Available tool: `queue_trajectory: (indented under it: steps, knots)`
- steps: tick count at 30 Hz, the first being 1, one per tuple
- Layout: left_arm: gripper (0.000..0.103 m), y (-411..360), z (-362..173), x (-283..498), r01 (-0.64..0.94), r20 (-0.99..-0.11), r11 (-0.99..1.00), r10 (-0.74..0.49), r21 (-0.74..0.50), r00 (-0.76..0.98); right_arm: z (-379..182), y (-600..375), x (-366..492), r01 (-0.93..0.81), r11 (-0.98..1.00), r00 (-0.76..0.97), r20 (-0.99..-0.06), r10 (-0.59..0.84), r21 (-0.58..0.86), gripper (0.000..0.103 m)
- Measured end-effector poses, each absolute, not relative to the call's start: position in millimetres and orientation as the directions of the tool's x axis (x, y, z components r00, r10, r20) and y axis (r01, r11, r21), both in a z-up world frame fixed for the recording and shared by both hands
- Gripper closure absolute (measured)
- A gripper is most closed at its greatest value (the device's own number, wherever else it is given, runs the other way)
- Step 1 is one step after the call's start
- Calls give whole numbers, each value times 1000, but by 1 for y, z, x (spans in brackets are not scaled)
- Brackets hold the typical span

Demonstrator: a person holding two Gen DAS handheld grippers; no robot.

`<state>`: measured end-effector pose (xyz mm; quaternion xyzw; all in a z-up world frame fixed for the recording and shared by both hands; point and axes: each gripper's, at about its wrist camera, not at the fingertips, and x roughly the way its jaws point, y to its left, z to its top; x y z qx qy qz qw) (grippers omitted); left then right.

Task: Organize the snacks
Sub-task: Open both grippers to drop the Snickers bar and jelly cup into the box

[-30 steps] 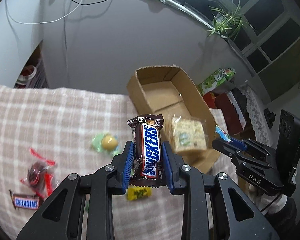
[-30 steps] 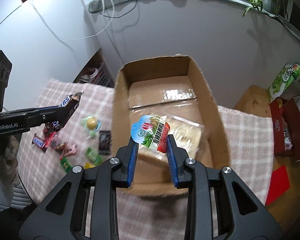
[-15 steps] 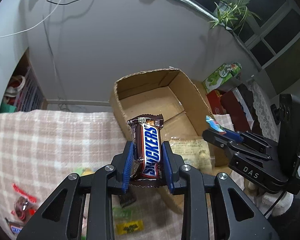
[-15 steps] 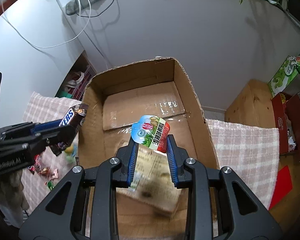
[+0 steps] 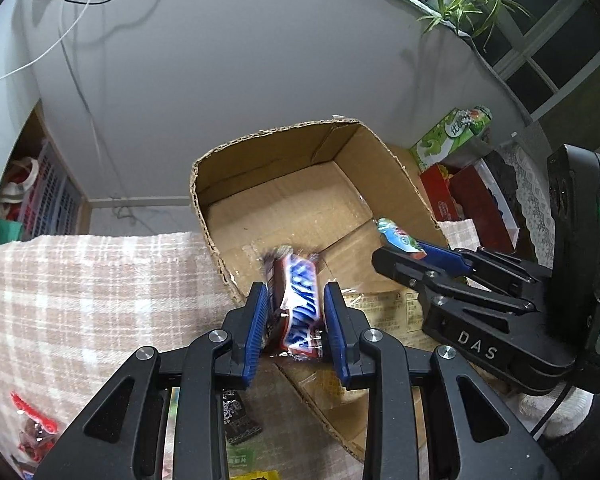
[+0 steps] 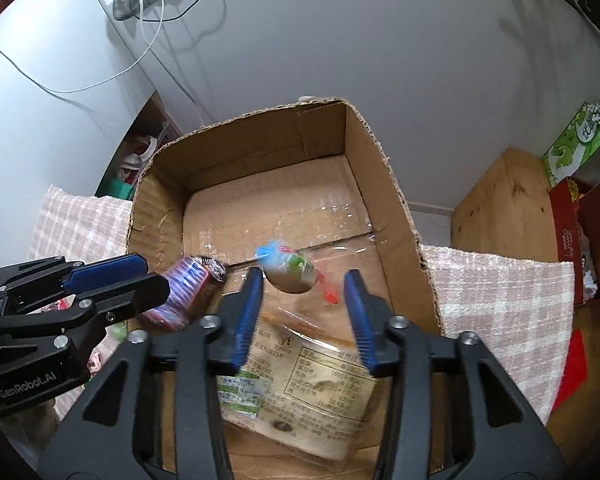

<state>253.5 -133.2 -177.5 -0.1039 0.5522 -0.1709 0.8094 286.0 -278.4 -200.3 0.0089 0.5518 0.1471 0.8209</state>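
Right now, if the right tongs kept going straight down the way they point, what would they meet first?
Probably the small jelly cup loose between their open jaws, then the clear bread packet on the cardboard box floor. Depth is hard to judge.

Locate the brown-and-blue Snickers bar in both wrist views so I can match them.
Left wrist view: the brown-and-blue Snickers bar sits lower centre, blurred, between the blue pads of the left gripper, over the near left wall of the box.
Right wrist view: the same bar sits at the left, sticking out of the left gripper's fingers, just inside the box's left wall.
Shared landmark: the open brown cardboard box.
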Motion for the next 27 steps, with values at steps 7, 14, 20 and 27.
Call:
queue_trajectory:
  steps: [7, 14, 20, 27]
  knots:
    - [73, -135, -173, 251, 172, -858, 920, -392, -353, 332, -193, -281, 282, -226, 958, 359, -900, 248, 173, 55]
    - [73, -130, -161, 245, 173, -846, 918, -397, -358, 356, -179, -279, 272, -238, 957, 376, -893, 249, 166, 55]
    - [73, -117, -147, 234, 172, -834, 918, -396, -357, 384, -160, -275, 253, -261, 949, 400, -875, 274, 178, 55]
    - [73, -89, -131, 213, 154, -818, 919, -394, -363, 418, -132, -262, 212, -317, 923, 428, -836, 343, 217, 45]
